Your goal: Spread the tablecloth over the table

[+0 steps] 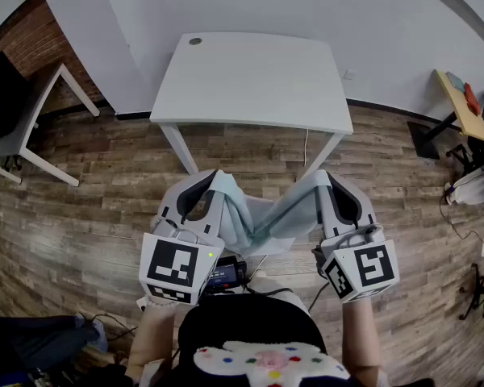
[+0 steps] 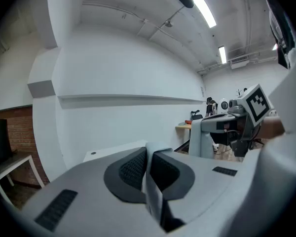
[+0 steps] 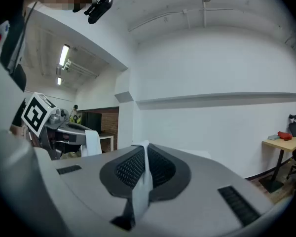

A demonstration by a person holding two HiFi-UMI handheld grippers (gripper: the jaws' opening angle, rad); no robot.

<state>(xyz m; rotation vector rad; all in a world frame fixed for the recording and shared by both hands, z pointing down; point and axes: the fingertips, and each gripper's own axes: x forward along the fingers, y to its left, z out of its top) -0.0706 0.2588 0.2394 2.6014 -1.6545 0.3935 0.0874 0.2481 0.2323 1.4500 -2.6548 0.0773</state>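
A pale blue-grey tablecloth hangs bunched between my two grippers, in front of the bare white table. My left gripper is shut on one edge of the cloth, pinched between its dark pads. At the right, my right gripper is shut on the other edge, a thin white strip of cloth between its pads. Both grippers are held side by side, short of the table's near edge and above the wooden floor.
A grey desk with a dark monitor stands at the left by a brick wall. At the right are a yellow-topped table and chairs. Wooden floor lies around the white table.
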